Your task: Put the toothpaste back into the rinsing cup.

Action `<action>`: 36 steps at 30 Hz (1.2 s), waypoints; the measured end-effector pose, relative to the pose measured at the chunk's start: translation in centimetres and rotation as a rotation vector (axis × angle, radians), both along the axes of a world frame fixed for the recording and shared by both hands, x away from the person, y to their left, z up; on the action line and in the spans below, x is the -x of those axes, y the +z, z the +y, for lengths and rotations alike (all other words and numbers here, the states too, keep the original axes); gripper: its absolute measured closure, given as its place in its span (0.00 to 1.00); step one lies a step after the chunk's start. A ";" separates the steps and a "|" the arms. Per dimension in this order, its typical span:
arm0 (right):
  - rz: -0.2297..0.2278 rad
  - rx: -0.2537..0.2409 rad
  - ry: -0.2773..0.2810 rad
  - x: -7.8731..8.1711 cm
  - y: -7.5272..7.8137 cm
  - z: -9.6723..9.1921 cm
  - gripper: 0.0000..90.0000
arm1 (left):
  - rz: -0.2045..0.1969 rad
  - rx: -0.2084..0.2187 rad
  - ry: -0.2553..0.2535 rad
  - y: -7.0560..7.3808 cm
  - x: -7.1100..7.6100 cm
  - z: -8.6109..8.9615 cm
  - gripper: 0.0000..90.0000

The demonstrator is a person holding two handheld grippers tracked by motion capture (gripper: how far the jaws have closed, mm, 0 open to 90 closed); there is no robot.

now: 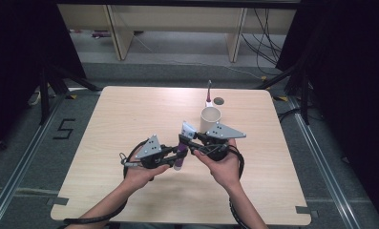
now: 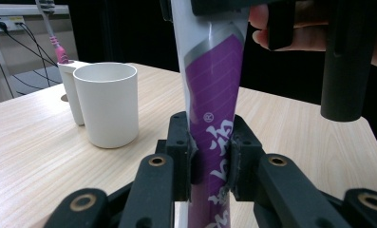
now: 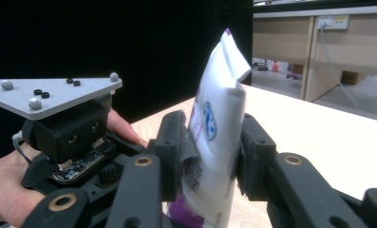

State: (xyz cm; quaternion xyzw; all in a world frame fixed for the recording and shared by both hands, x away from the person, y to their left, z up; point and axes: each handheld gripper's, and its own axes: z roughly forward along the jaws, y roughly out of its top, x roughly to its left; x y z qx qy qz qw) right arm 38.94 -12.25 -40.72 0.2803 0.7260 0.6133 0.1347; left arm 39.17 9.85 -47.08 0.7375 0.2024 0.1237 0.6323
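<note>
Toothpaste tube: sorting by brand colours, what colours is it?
Purple and white tube, clearest in the left gripper view.

The tube [image 1: 181,145] was white and purple, with white writing on the purple part [image 2: 213,137]. It stood almost straight up above the table, with its flat sealed end [image 3: 230,57] at the top and its small cap end at the bottom. The flat end was a bit bent and crinkled. The tube was squeezed in at two places, low down and higher up [image 3: 210,137]. It was near the front middle of the table, just in front of a white cup.
</note>
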 end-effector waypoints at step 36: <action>-0.112 0.046 -0.188 -0.6 2.5 -3.1 0.88 | 0.006 -0.077 0.315 -3.5 2.6 9.5 0.45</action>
